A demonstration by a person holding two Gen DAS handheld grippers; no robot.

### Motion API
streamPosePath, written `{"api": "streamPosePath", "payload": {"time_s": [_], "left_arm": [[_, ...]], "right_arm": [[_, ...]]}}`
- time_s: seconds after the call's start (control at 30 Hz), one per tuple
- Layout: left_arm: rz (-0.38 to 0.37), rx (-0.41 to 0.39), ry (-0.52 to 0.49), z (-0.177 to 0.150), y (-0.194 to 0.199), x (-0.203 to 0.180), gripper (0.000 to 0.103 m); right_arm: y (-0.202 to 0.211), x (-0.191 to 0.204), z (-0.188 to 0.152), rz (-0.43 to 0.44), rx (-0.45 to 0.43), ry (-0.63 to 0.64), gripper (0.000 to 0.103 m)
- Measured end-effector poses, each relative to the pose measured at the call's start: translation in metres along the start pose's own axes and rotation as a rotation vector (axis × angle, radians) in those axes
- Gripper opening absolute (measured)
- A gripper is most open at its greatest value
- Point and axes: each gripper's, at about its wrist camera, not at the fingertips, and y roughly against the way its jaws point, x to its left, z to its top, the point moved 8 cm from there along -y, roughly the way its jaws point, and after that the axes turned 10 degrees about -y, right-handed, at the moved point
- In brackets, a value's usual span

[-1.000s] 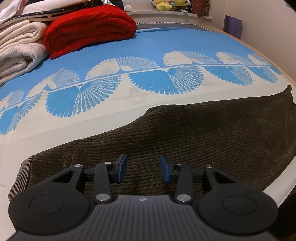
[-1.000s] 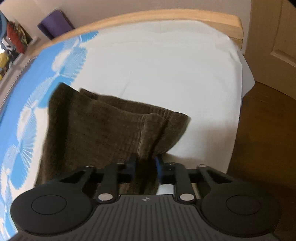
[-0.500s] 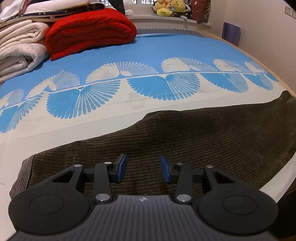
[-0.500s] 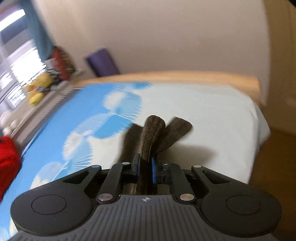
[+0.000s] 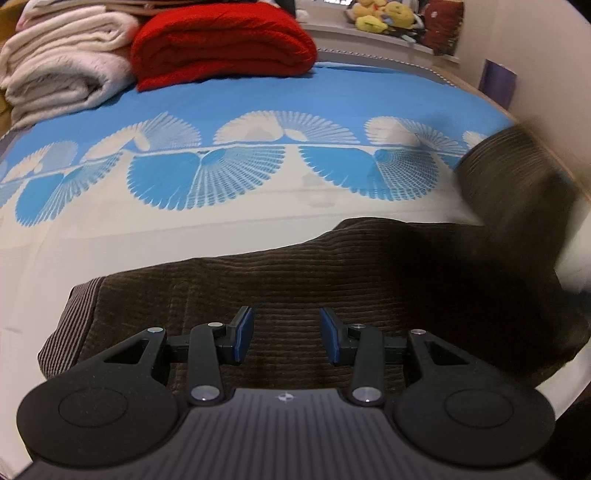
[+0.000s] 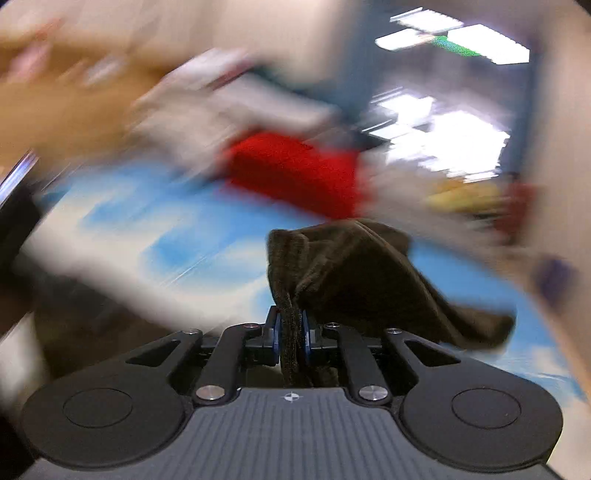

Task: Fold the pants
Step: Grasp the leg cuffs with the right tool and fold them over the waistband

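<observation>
Dark brown corduroy pants lie across the white front part of the bed, waistband at the left. My left gripper hovers open just over the cloth near the waist, with nothing between its blue pads. At the right of that view the leg end is lifted off the bed and blurred. In the right wrist view my right gripper is shut on a bunched fold of the pants' leg end, which drapes up and to the right of the fingers. The scene behind it is smeared by motion.
A folded red blanket and stacked white blankets sit at the far left of the blue patterned bedsheet. Plush toys line the window ledge. A purple object leans on the right wall. The bed's front edge is close below.
My right gripper has lifted the leg end off the bed and swung it fast across, rolling as it went. The left gripper shifted slightly and stayed open over the waist.
</observation>
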Motion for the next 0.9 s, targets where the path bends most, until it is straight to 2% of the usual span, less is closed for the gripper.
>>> {"api": "streamPosePath", "payload": {"time_s": [0.1,0.13,0.17,0.2,0.27,0.37,0.43,0.5,0.7,0.9], "left_arm": [[-0.005,0.016,0.030,0.000,-0.002,0.005,0.045],[-0.009,0.019,0.042,0.000,-0.002,0.006,0.045],[-0.011,0.021,0.049,0.000,-0.002,0.006,0.045],[-0.013,0.024,0.055,0.000,-0.002,0.006,0.045],[-0.017,0.025,0.062,0.001,-0.002,0.005,0.046],[-0.012,0.027,0.061,0.003,-0.002,0.004,0.046],[-0.009,0.030,0.065,0.003,-0.004,0.004,0.046],[-0.008,0.032,0.066,0.002,-0.004,0.004,0.046],[-0.003,0.042,0.078,-0.004,-0.003,0.012,0.046],[-0.006,0.057,0.114,-0.010,0.000,0.027,0.047]], "right_arm": [[-0.027,0.055,-0.064,0.147,0.261,0.162,0.014],[-0.031,0.064,-0.078,0.165,0.311,0.207,0.017],[-0.031,0.073,-0.091,0.176,0.348,0.255,0.025],[-0.030,0.075,-0.096,0.182,0.357,0.270,0.029],[-0.024,0.071,-0.091,0.177,0.334,0.253,0.047],[-0.025,0.053,-0.074,0.123,0.278,0.180,0.063],[-0.033,0.048,-0.069,0.094,0.272,0.138,0.063],[-0.041,0.051,-0.068,0.101,0.280,0.126,0.063],[-0.068,0.097,-0.077,0.149,0.332,0.206,0.063],[-0.099,0.114,-0.094,0.145,0.423,0.276,0.062]]}}
